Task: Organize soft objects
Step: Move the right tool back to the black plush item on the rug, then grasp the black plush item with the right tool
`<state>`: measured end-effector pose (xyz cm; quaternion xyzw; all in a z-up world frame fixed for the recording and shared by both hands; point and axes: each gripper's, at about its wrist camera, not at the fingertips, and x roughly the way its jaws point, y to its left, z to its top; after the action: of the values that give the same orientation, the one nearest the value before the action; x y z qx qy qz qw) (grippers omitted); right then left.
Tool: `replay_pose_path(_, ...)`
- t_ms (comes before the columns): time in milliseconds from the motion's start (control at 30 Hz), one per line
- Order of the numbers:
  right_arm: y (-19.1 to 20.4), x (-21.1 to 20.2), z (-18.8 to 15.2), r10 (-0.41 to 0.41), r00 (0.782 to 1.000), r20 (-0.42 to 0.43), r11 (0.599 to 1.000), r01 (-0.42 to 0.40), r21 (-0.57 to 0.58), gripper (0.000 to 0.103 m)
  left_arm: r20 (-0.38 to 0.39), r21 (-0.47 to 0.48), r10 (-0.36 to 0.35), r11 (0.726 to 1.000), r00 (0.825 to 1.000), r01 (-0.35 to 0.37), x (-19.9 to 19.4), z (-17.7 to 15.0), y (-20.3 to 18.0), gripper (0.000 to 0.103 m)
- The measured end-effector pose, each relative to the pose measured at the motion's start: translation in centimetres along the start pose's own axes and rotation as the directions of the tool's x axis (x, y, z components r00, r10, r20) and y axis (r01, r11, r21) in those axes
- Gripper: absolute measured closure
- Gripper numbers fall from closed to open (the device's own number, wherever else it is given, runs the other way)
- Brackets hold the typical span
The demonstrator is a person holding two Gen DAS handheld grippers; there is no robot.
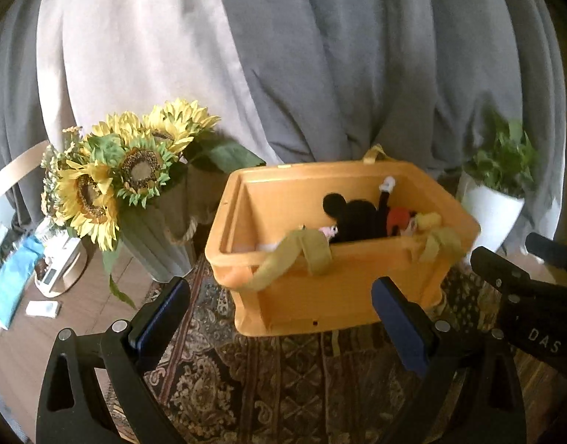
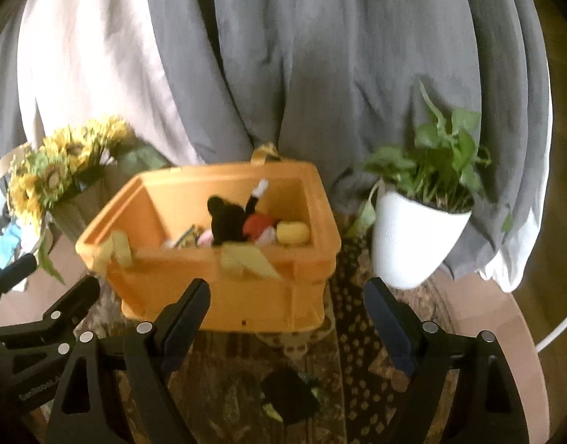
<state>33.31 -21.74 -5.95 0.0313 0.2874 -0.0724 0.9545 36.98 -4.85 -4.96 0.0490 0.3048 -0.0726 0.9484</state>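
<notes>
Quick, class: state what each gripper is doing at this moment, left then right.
Left gripper: open, holding nothing, in front of the orange bin.
Right gripper: open, holding nothing, above a dark soft item on the rug.

Both wrist views look down close at the orange bin

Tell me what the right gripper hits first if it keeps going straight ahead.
Probably the near wall of the orange bin, straight ahead of the open right gripper; depth is hard to judge.
</notes>
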Motion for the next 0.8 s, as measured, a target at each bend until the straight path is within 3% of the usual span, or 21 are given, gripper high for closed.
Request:
replay_pose_path(333,-0.9,2.3,-4.6,0.027,0.986,-0.163,0.999,-0.022,0.035,0.017,-0.108,0.054,-0.014,0.998,0.994,0.020,0.7,-3.6,-1.0,0.003)
replay_pose_path(533,-1.2,4.3,-7.1,0.044,0.964,-0.263,0.998,-0.031,0.054,0.017,-0.196,0.088,-0.007,0.996,0.981,0.025,2.2,-5.7,-1.7,0.003)
replay_pose_path(800,-1.3,6.3,-8.4,0.061,0.944,-0.325,0.997,-0.041,0.069,0.017,-0.285,0.105,0.004,0.994,0.959,0.027,4.4,-7.1,-2.1,0.003)
